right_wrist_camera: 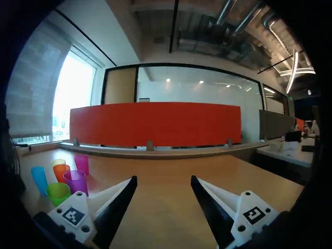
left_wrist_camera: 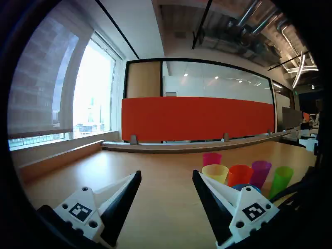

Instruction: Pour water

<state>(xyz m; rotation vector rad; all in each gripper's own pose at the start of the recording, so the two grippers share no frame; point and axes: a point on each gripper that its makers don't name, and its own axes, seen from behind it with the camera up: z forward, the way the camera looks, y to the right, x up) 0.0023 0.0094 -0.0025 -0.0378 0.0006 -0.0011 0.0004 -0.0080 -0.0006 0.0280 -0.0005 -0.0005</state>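
Several coloured plastic cups stand grouped on a wooden table (left_wrist_camera: pixel 166 166). In the left gripper view they sit to the right: a pink cup (left_wrist_camera: pixel 211 158), a yellow cup (left_wrist_camera: pixel 215 172), an orange cup (left_wrist_camera: pixel 240 174), a purple cup (left_wrist_camera: pixel 261 173), a green cup (left_wrist_camera: pixel 281 179), and a blue cup (left_wrist_camera: pixel 242 187) partly hidden behind my finger. My left gripper (left_wrist_camera: pixel 167 178) is open and holds nothing. In the right gripper view the cups are at the left: blue cup (right_wrist_camera: pixel 39 179), green cup (right_wrist_camera: pixel 58 193), purple cup (right_wrist_camera: pixel 76 181), orange cup (right_wrist_camera: pixel 61 172), pink cup (right_wrist_camera: pixel 81 163), yellow cup (right_wrist_camera: pixel 57 162). My right gripper (right_wrist_camera: pixel 164 182) is open and holds nothing.
An orange divider panel (left_wrist_camera: pixel 195 118) runs along the table's far edge. A window (left_wrist_camera: pixel 91 97) and a low ledge lie to the left. Neighbouring desks with items (right_wrist_camera: pixel 286 147) stand to the right.
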